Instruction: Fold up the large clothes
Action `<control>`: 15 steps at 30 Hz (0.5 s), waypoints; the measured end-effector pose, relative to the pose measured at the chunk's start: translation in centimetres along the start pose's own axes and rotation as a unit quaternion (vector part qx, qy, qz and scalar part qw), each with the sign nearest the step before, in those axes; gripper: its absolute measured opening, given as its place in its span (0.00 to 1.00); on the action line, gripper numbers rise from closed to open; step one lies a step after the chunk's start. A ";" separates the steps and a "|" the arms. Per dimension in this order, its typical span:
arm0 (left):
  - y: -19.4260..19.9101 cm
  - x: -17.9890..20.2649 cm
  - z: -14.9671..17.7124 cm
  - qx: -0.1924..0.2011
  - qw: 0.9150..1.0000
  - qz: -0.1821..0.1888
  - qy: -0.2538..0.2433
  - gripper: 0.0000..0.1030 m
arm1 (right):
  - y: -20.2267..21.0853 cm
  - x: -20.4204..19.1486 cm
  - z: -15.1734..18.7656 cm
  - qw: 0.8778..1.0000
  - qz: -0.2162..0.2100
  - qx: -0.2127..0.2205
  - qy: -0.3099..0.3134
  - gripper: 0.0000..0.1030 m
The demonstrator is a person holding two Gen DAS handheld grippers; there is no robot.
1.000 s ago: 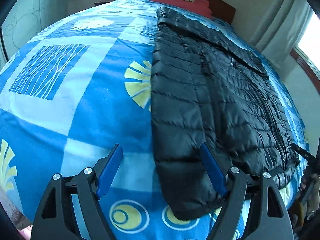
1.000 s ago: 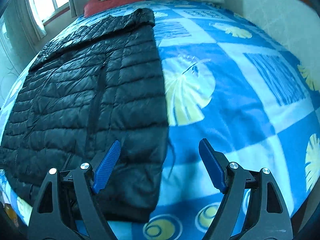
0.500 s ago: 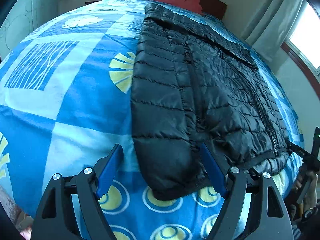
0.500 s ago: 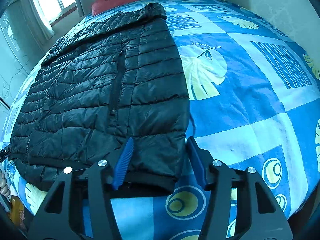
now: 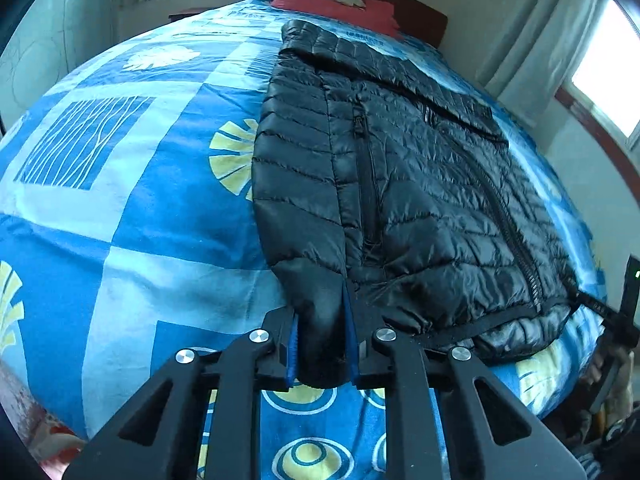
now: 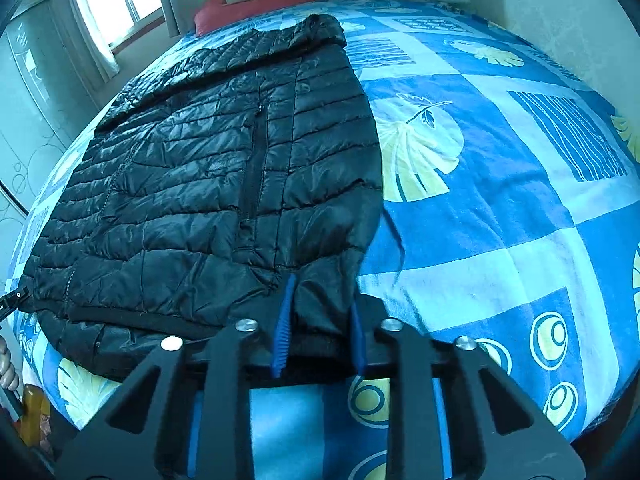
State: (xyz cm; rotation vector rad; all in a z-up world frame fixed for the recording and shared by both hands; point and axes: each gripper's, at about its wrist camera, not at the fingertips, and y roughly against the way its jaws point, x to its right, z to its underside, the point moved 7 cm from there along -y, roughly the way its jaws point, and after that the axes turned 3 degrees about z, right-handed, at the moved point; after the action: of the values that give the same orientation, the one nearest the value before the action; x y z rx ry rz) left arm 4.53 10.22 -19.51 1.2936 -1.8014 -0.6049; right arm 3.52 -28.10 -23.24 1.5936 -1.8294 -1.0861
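Both jaws have just been closing: left hand-held gripper [image 5: 321,344] and right hand-held gripper [image 6: 320,328] each pinch the jacket's [image 5: 420,184] near hem corners, ready for folding it on the bed [image 5: 132,200].

The black jacket [image 5: 420,200] is quilted cloth with a glossy, slightly crinkled shell, stitched in puffy bands; its hem band at about six o'clock looks matt and ribbed. The bed cover [image 5: 132,208] beneath is soft matt cloth, printed blue and pale yellow. The left gripper [image 5: 322,344] and right gripper [image 6: 320,328] look like matt black plastic with shiny round metal pins, and their blue pads [image 6: 282,328] look ridged. At twelve o'clock a red cloth pillow [image 5: 332,4] lies against a dark, smooth wooden headboard [image 5: 416,20].
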 end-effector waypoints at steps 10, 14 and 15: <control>4.1 2.5 -4.8 0.075 0.997 0.013 -0.014 0.12 | 3.3 -1.7 -3.7 0.996 -0.071 0.052 -0.025 0.13; 4.1 2.5 -8.2 0.096 0.995 0.023 -0.011 0.12 | 3.5 -2.0 -6.8 0.991 -0.102 0.072 -0.048 0.13; 4.0 2.4 -8.8 0.099 0.995 0.024 -0.010 0.12 | 3.4 -1.9 -7.8 0.990 -0.108 0.077 -0.053 0.13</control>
State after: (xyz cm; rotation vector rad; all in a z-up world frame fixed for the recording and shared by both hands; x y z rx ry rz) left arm 9.35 10.04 -10.80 1.3741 -1.9435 -0.4221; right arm 8.03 -28.16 -15.81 1.8929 -1.8829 -1.1661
